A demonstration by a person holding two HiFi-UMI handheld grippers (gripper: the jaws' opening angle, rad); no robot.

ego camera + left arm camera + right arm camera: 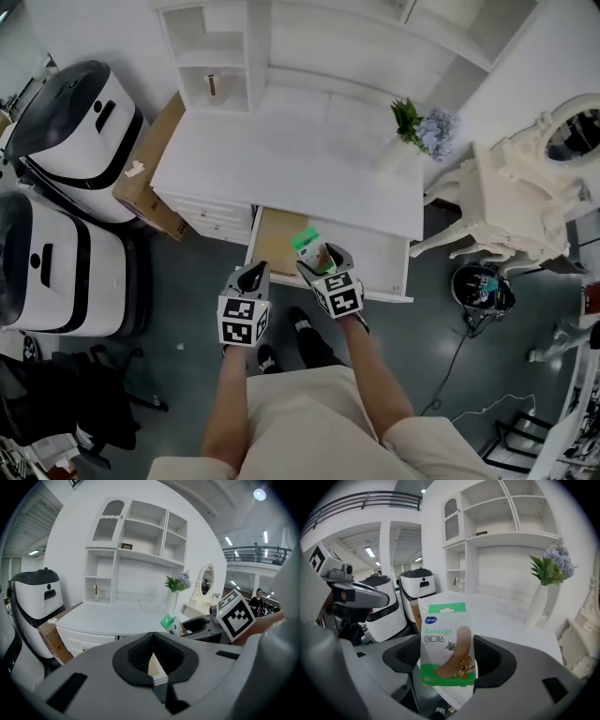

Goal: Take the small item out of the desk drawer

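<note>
Right gripper view: the bandage box [446, 639] stands upright between the fingers of the right gripper [448, 662], which are closed on it, above the open drawer [380, 262]. The left gripper [152, 660] has its fingers together, empty, just before that drawer.

The small box [446, 644] bears the word "Bandage" in green, with the Chinese "创口贴" just below it and the number "26" at its lower left corner. The blue oval logo [431, 619] near its top edge is too small to read.

Glossy printed paper bandage box [446, 641]
</note>
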